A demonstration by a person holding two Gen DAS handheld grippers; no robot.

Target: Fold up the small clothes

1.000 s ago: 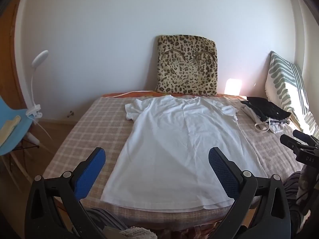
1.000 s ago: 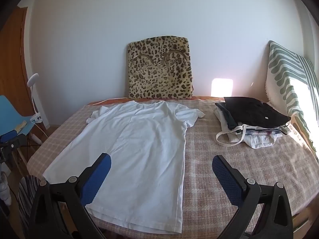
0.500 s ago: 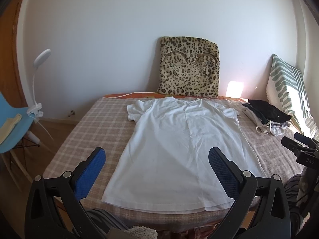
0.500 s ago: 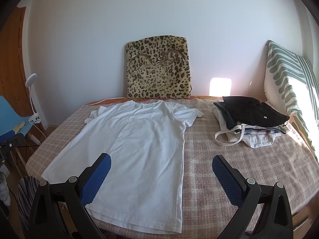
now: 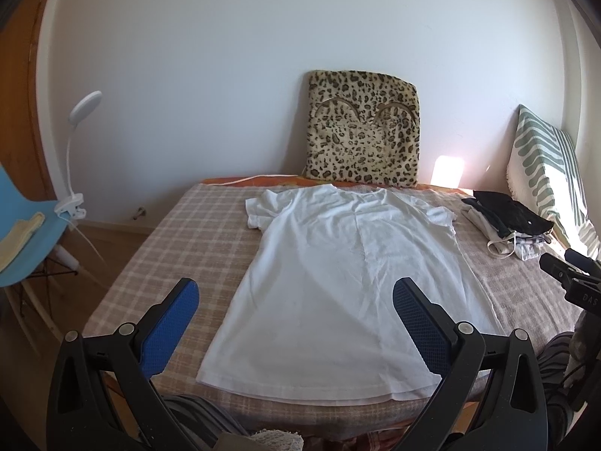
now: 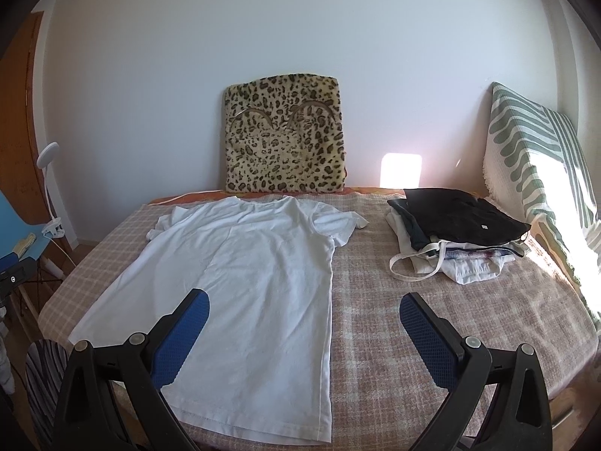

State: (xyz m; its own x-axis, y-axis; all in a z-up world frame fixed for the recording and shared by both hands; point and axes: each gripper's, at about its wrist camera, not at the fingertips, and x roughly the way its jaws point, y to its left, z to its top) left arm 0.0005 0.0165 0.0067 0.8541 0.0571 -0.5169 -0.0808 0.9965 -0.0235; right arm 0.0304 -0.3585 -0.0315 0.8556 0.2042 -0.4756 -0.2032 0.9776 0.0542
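A white T-shirt (image 5: 345,282) (image 6: 244,274) lies flat and spread out on the checked bed cover (image 5: 195,240) (image 6: 432,323), collar toward the wall, hem toward me. My left gripper (image 5: 295,289) hovers open above the hem end, nothing between its blue pads. My right gripper (image 6: 304,300) is open too, held over the shirt's right edge and the bare cover beside it. The right gripper's black tip (image 5: 563,270) shows at the far right of the left wrist view.
A stack of folded clothes (image 6: 458,236) (image 5: 507,221) with a black piece on top sits at the right of the bed. A leopard cushion (image 5: 362,131) and a green striped pillow (image 6: 533,173) lean on the walls. A blue chair (image 5: 26,233) with a clip lamp (image 5: 75,150) stands left.
Both grippers have drawn back and risen slightly, so the shirt and bed look a little smaller and lower. Nothing on the bed has moved.
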